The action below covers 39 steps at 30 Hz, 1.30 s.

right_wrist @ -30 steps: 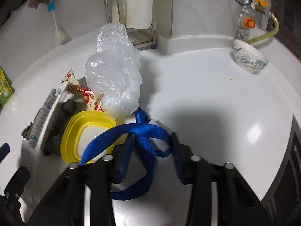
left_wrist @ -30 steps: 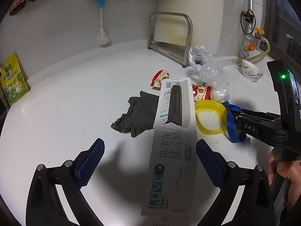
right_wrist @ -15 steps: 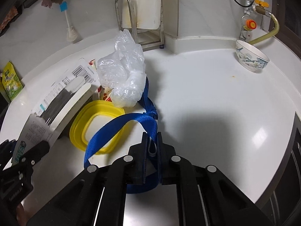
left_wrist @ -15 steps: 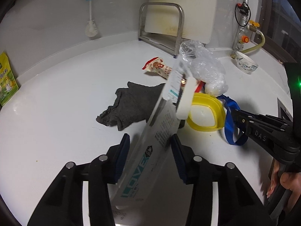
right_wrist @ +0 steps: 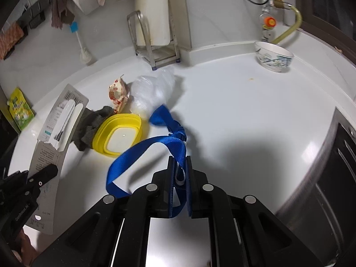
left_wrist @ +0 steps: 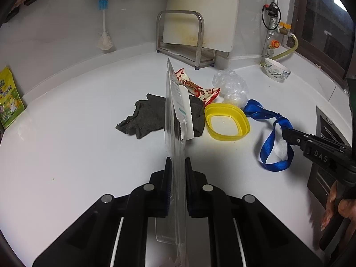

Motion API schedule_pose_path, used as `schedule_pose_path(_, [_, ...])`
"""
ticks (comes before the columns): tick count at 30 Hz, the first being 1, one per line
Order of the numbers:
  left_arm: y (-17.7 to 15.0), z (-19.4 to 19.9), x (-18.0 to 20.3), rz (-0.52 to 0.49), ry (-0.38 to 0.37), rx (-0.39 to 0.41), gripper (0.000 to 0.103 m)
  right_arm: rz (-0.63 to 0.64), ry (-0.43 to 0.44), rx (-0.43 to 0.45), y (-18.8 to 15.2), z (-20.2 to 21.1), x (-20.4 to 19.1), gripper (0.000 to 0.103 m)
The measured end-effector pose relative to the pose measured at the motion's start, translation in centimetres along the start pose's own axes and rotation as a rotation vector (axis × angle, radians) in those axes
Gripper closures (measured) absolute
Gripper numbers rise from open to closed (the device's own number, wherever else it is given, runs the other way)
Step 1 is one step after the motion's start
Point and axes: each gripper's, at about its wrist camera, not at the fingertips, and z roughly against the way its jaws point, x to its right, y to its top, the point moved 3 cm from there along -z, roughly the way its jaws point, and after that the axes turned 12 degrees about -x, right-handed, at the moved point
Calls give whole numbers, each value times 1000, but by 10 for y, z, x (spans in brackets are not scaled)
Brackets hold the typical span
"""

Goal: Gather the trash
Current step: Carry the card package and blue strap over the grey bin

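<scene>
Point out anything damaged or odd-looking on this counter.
The blister package in the left gripper is torn: a jagged edge shows on its card backing. A dark grey cloth lies crumpled on the countertop among wrappers, beside the yellow lid. Nothing looks spilled.

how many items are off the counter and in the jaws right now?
2. The blister card package is clamped upright in the left gripper; the blue strap is pinched in the right gripper. None looks hidden.

Left tool [left_wrist: 176, 166] has closed on the blister card [left_wrist: 175, 120], now raised on edge. Right tool [right_wrist: 179, 164] has clamped the blue strap [right_wrist: 142, 153], lifting it off the table [right_wrist: 233, 111].
</scene>
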Motion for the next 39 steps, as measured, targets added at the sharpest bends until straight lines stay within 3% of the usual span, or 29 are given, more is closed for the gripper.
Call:
schedule_pose_path(15, [-60, 63, -5, -16, 3, 56, 92, -40, 35, 65, -76, 64, -19, 94])
schedule_pose_path(26, [-119, 111, 4, -40, -26, 73, 92, -54, 38, 114, -160, 121, -43, 94])
schedule_pose_path(39, [-198, 140, 30, -131, -74, 33, 92, -50, 4, 79, -257, 147, -48, 94])
